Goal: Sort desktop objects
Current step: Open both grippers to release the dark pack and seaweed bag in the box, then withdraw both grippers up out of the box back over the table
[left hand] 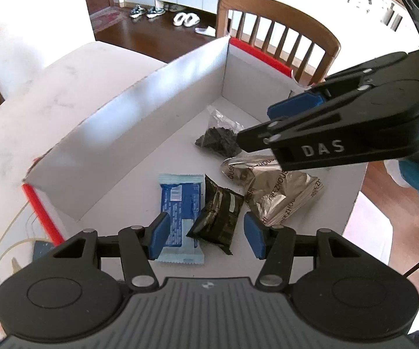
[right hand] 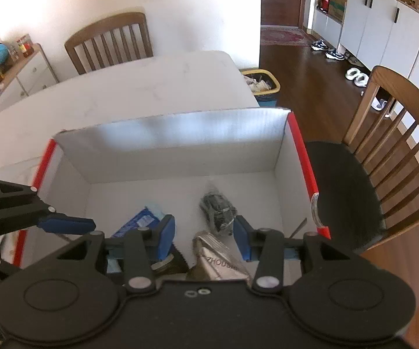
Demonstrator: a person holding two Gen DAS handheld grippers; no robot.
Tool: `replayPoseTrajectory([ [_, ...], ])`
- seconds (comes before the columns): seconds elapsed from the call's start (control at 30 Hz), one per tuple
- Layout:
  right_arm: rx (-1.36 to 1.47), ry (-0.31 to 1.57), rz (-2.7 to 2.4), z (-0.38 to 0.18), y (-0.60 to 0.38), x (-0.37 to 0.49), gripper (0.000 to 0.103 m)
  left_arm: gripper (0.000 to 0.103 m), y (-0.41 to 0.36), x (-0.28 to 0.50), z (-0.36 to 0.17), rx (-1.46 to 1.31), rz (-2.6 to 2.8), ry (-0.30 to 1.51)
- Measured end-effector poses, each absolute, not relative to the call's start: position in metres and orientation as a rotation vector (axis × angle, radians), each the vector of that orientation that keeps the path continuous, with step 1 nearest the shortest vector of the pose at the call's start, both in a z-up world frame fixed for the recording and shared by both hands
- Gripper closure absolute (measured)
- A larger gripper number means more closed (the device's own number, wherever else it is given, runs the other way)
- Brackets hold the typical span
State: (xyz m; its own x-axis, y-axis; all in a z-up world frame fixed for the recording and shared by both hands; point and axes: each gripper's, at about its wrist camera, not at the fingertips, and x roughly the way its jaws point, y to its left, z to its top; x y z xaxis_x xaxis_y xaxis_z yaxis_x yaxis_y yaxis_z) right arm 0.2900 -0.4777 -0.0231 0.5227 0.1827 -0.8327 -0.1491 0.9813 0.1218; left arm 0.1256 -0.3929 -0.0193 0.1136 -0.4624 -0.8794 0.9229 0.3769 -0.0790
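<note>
Left wrist view, nearest first: my left gripper (left hand: 206,234) stands with its blue pads apart and nothing pressed between them. Directly beneath the gap lies a dark snack packet (left hand: 216,218), flat on the floor of the white cardboard box (left hand: 139,110). Just left of it, under my left pad, lies a blue-and-white snack wrapper (left hand: 179,206), touching the dark packet along one edge. Ahead and to the right lie crumpled silver foil packets (left hand: 279,192). Beyond these sits a clear bag of dark granules (left hand: 219,141). My right gripper (left hand: 270,125) enters from the right above the silver packets; from this side I cannot tell its opening.

Right wrist view: my right gripper (right hand: 204,237) has its pads parted and grips nothing. One silver foil packet (right hand: 221,257) lies below the gap, the clear bag just ahead of it, the blue wrapper to the left. All four kinds of item rest inside the box, which has red-edged side walls (right hand: 304,160) and stands on a white table (right hand: 151,87). A wooden chair (right hand: 384,133) stands beyond the box to the right.
</note>
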Motion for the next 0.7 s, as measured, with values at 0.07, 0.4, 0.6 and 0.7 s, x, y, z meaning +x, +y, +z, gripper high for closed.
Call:
replayPoseTrajectory([
  [0.07,0.035,0.991,0.203,-0.018,-0.475,0.282,0.059,0.049,-0.388,0.123,-0.015,0.561,-1.1,0.985],
  [0.4,0.051,0.944,0.243,0.004,-0.471,0.259,0.058,0.049,-0.362,0.112,0.006,0.484,-1.085,0.947],
  [0.6,0.044,0.898,0.248,0.009,-0.464,0.244,0.058,0.049,-0.346,0.103,0.016,0.441,-1.064,0.922],
  [0.7,0.043,0.892,0.263,0.01,-0.462,0.236,0.058,0.049,-0.336,0.098,0.021,0.422,-1.051,0.907],
])
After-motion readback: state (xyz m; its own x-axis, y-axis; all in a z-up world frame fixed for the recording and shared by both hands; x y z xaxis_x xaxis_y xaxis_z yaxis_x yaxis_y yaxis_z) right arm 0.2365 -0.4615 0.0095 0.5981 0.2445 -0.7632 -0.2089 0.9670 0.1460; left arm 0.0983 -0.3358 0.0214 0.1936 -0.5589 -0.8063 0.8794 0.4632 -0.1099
